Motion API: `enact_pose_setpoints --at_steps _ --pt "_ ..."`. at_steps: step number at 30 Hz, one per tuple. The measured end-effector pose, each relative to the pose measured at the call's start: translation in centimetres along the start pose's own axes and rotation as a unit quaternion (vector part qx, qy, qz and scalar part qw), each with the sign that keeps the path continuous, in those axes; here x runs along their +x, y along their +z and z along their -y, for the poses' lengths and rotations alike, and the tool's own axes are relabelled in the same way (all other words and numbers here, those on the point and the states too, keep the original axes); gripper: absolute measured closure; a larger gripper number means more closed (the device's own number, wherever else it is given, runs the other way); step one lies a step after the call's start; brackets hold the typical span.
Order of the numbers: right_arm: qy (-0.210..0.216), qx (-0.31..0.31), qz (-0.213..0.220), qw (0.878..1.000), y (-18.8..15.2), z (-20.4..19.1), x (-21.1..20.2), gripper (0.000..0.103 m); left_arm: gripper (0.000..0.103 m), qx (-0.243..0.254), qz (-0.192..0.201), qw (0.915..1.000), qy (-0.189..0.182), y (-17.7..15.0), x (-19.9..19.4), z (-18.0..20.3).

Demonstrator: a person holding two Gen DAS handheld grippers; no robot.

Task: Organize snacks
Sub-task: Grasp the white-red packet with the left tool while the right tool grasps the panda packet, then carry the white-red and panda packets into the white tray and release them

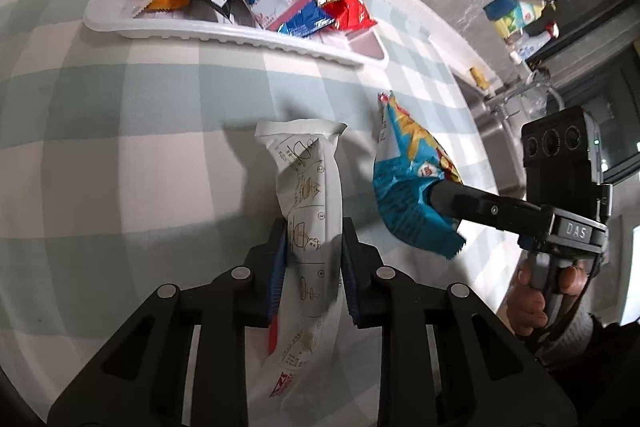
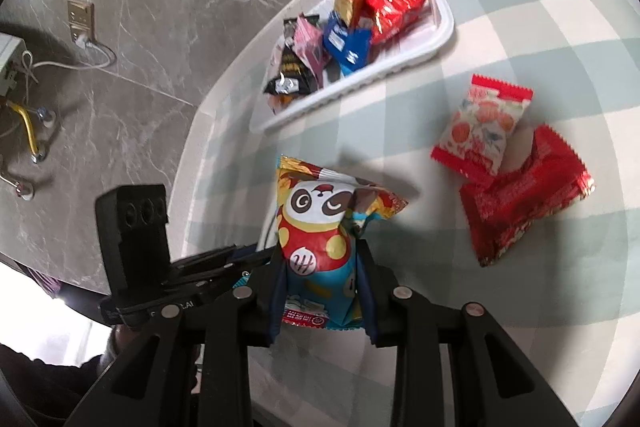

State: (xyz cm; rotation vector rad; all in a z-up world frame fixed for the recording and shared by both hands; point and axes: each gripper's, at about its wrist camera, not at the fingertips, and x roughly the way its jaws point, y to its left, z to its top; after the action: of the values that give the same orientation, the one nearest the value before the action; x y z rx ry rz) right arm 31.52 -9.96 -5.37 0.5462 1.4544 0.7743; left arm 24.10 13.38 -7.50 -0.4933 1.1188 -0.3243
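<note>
On the checked tablecloth (image 1: 120,147), the white tray (image 1: 224,31) of snacks lies beyond both my tools. My left gripper (image 1: 312,259) pinches a long white packet (image 1: 308,195); my right gripper (image 2: 324,283) pinches a blue panda bag (image 2: 320,227), its bottom edge hidden.

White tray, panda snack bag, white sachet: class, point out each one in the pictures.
white tray (image 1: 224,37), left wrist view, near rim.
panda snack bag (image 2: 316,211), right wrist view, panda face.
white sachet (image 1: 310,187), left wrist view, printed middle.
</note>
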Motion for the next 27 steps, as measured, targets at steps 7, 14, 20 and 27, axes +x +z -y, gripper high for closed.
enact_pose_setpoints --at_steps 7,14,20,27 --pt "0.016 0.008 0.025 1.000 2.0 -0.3 -0.9 0.070 0.080 -0.042 0.034 0.9972 -0.051 1.6 -2.4 -1.3" --pt "-0.003 -0.005 0.038 0.999 3.6 -0.6 -1.4 0.070 0.080 -0.016 0.005 0.9997 -0.015 1.8 -1.8 -1.1" --pt "-0.022 -0.012 0.031 0.999 3.0 -0.4 -1.0 0.069 0.042 0.037 -0.038 0.9985 0.016 0.3 -0.1 1.0" --pt "-0.026 -0.008 0.024 0.999 2.1 0.2 -0.7 0.069 0.042 0.096 -0.065 0.9919 0.053 -0.8 1.2 3.1"
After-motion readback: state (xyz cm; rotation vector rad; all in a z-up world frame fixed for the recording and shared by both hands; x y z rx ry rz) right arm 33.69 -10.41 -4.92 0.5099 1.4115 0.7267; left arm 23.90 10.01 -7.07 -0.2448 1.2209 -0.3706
